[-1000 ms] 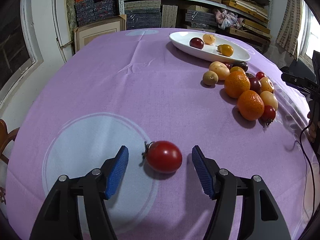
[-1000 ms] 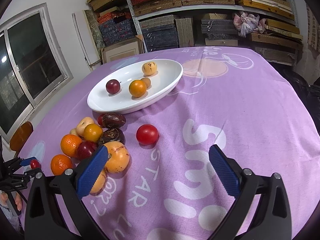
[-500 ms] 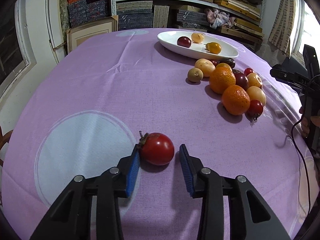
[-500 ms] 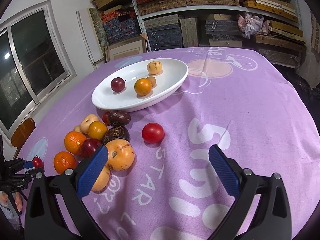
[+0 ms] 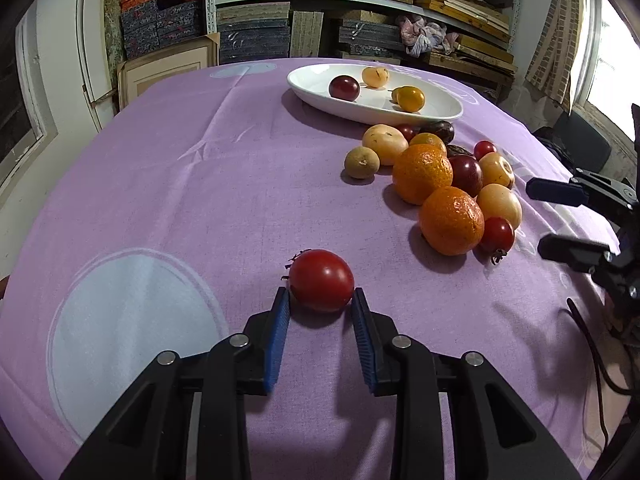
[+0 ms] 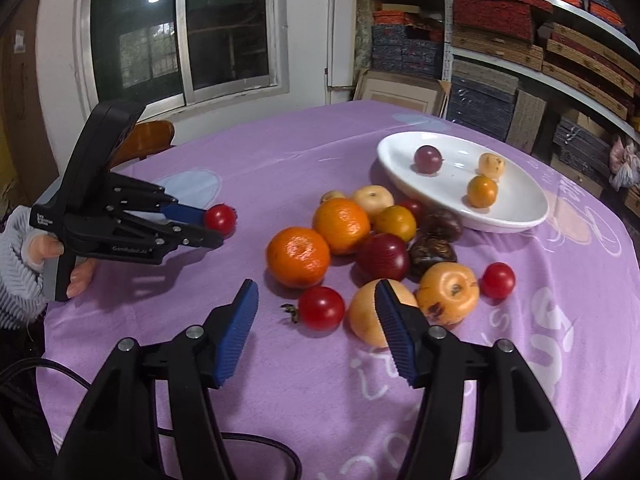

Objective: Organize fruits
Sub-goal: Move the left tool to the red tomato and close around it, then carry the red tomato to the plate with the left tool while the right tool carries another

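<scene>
Pinching a red tomato between its blue pads, the left gripper sits low on the purple cloth, its jaws having just closed in on the fruit's two sides; the grip looks meant to carry this stray, which lies well apart from the others, toward the dish. The right gripper has jaws half spread and just narrowing, with a second small tomato lying between the pads but apparently untouched, so it seems to be lining up its own pick at the near edge of the heap. That heap lies close beside the white oval plate, probably tipped out there for sorting. Counted from the right wrist view, it holds two large oranges, about four pale yellow fruits, one small orange one, a dark red plum, two wrinkled dark brown fruits and three small red ones; one more may hide behind. Farthest off, the plate holds three clear pieces: a purple plum, a pale yellow fruit and a small orange one.
</scene>
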Demonstrator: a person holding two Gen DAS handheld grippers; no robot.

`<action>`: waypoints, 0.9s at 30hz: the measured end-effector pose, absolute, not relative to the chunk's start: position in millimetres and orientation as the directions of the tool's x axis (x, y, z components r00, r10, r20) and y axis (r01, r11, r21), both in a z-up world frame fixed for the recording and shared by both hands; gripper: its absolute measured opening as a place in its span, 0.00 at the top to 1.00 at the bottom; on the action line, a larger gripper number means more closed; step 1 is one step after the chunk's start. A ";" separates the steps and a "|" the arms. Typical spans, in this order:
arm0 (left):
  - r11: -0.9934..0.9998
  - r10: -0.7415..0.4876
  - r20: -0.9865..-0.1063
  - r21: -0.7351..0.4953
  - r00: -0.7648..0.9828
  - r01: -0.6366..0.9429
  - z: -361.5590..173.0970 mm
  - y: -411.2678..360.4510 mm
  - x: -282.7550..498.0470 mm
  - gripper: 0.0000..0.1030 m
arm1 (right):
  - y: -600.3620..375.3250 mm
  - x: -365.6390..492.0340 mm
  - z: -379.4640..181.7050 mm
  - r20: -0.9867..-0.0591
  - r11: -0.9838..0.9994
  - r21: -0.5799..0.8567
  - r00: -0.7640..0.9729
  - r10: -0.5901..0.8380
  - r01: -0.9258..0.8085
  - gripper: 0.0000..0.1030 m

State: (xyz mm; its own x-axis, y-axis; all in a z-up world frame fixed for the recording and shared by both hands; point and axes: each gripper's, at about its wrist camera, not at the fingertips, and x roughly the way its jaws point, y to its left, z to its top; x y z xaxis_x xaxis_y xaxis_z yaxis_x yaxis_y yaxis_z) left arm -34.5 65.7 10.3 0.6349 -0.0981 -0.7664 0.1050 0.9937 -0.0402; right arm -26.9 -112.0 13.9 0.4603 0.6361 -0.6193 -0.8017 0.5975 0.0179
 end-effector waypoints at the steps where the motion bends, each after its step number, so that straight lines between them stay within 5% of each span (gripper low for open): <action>1: 0.994 -0.100 -0.766 -0.043 0.635 0.105 10.5 65.5 -34.4 0.69 | -107.6 -30.2 12.3 -0.624 0.585 0.019 0.448 0.641 -0.811 0.43; 27: 0.993 -0.097 -0.767 -0.034 0.634 0.111 8.7 59.0 -33.5 0.67 | -80.8 -4.4 -13.2 -0.745 0.669 0.036 0.426 0.513 -0.743 0.66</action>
State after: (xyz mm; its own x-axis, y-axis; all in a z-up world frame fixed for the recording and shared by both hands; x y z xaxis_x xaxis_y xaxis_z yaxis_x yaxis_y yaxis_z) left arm -33.5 59.0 8.7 0.6337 -0.0972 -0.7674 0.1107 0.9933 -0.0343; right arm -4.4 -80.8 -13.2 0.4264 0.5135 -0.7447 -0.7426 0.6688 0.0359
